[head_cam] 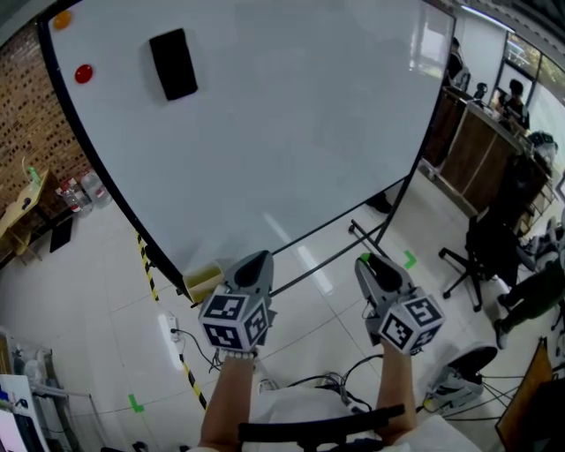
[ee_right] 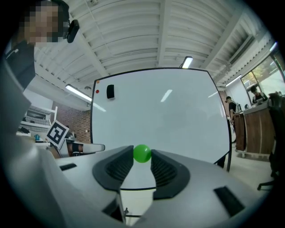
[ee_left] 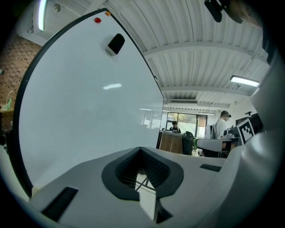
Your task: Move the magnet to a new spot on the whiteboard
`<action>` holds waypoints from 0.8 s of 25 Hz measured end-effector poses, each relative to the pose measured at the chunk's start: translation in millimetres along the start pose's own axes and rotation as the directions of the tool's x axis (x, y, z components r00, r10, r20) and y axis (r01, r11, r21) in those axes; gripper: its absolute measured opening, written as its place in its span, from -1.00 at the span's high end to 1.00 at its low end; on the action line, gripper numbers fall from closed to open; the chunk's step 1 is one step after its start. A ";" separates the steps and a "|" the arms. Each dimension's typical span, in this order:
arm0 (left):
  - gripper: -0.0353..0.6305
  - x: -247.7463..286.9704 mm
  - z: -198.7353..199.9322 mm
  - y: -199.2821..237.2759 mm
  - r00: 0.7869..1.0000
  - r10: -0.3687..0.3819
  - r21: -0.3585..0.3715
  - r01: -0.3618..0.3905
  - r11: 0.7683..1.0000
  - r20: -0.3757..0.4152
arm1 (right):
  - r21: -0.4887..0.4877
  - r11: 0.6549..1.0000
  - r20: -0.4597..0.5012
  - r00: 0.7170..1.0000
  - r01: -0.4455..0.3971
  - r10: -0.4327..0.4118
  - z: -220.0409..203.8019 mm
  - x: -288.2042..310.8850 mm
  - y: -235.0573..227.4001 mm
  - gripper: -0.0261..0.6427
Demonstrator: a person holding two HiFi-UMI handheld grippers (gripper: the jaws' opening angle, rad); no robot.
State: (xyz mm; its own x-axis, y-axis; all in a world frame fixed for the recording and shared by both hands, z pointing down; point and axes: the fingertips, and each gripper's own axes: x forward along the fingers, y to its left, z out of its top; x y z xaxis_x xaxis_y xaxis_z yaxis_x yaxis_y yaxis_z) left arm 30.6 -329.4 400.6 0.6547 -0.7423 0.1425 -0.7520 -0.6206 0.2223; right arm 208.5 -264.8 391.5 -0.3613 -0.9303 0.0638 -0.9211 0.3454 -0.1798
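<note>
The right gripper (head_cam: 367,261) has its jaws partly closed on the green magnet (ee_right: 142,153). The small round ball sits right at the jaw tips, with a dark ribbed pad pressing on each side. Behind the ball the jaws are empty, and only the whiteboard (head_cam: 265,141) and the floor show through the gap. In the head view this gripper is below the whiteboard's lower edge and not touching it, so the magnet is off the whiteboard.

The left gripper (ee_left: 140,149) has its jaw tips brought together with nothing between them. It is also below the whiteboard's lower edge.

A black eraser (head_cam: 173,64), a red magnet (head_cam: 83,73) and an orange magnet (head_cam: 62,19) cling near the whiteboard's upper left corner, well apart from both grippers.
</note>
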 end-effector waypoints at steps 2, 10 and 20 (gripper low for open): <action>0.92 -0.1 3.6 1.0 1.000 0.002 0.004 -0.002 1.000 0.007 | -0.028 1.000 0.005 1.000 -0.004 0.004 6.7 5.4 -0.3 0.51; 0.92 -3.1 10.1 10.9 1.000 0.024 0.003 -0.024 1.000 0.018 | -0.193 0.980 0.053 0.997 -0.038 0.049 68.7 45.1 0.2 0.51; 0.92 -10.1 13.0 24.6 0.996 0.082 -0.009 -0.081 0.997 0.030 | -0.378 0.922 0.122 0.983 -0.080 0.135 163.4 89.1 29.1 0.51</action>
State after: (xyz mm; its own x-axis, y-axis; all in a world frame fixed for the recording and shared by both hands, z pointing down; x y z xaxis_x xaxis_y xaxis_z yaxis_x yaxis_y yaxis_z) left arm 4.5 -340.4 392.1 0.5887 -0.7976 0.1315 -0.8020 -0.5559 0.2187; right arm 173.2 -357.9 231.5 -0.4622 -0.8831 -0.0810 -0.8755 0.4399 0.1998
